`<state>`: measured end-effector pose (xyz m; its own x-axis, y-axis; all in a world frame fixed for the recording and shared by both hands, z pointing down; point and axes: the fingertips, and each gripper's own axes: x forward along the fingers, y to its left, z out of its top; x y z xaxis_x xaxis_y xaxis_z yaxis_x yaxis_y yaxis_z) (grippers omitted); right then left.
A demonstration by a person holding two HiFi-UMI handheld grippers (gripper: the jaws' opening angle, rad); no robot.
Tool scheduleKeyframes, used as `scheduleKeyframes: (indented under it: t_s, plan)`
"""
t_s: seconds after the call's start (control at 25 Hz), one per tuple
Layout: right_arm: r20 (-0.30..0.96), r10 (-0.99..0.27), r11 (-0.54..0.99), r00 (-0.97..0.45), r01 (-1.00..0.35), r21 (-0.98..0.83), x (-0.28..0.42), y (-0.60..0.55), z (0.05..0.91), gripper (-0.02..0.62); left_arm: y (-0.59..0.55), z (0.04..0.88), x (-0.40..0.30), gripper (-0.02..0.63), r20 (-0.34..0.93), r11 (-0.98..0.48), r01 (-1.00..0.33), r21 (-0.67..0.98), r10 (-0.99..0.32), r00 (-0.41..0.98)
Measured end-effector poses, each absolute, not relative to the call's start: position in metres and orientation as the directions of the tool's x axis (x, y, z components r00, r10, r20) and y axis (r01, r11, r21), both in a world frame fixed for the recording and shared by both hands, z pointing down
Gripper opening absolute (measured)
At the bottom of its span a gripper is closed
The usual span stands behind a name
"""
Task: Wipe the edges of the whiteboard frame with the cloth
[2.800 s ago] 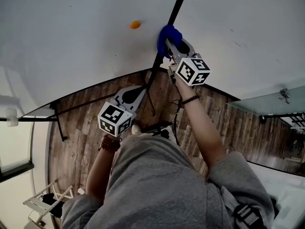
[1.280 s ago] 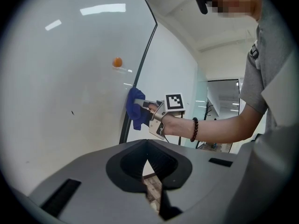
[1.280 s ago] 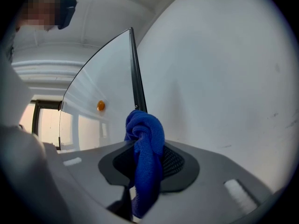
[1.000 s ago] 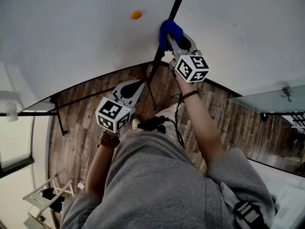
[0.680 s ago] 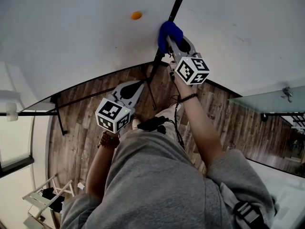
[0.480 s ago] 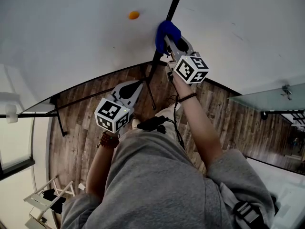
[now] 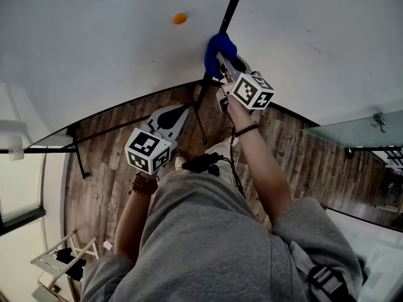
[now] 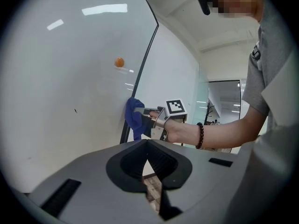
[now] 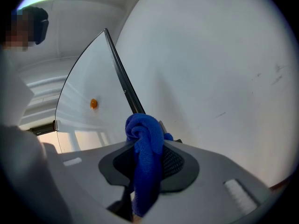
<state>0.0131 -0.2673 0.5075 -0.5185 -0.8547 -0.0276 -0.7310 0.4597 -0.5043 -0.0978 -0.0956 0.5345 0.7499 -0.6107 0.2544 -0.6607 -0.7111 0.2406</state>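
Dark wood-plank floor (image 7: 107, 168), black stand legs (image 7: 79, 162) resting on it, white rack (image 7: 53, 270) at its lower left corner, upright whiteboard (image 7: 94, 49) carrying a small orange magnet (image 7: 179, 18)

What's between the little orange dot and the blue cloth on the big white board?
Nothing, just bare white board. The head view shows the small round orange dot and the crumpled blue cloth with only plain surface between.

Place: I take this for an office or meeting room.
Wall: a big whiteboard (image 7: 94, 49) with a black frame (image 7: 230, 8) and an orange magnet (image 7: 179, 18).
Floor: I see wood planks (image 7: 107, 162).
Side: a glass partition (image 7: 346, 134) on my right.
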Motion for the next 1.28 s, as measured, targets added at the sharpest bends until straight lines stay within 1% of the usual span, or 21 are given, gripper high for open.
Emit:
scheduleKeyframes:
  t_s: [0.16, 0.72, 1.28]
  plan:
    - [-0.027, -0.853, 0.458, -0.521, -0.724, -0.516, 0.013, -0.269, 0.508, 0.114, -0.096, 0.534, -0.102, 0.008, 0.249, -0.703, -0.667, 0.245, -0.619, 0.744]
    - [0.05, -0.856, 0.417, -0.514, -0.745, -0.52, 0.02, -0.273, 0.536, 0.114, -0.092, 0.533, -0.099, 0.008, 0.246, -0.705, -0.667, 0.24, -0.621, 0.744]
    - [0.097, -0.855, 0.383, -0.51, -0.746, -0.545, 0.021, -0.276, 0.554, 0.114, -0.094, 0.538, -0.1, 0.008, 0.251, -0.699, -0.672, 0.246, -0.623, 0.741]
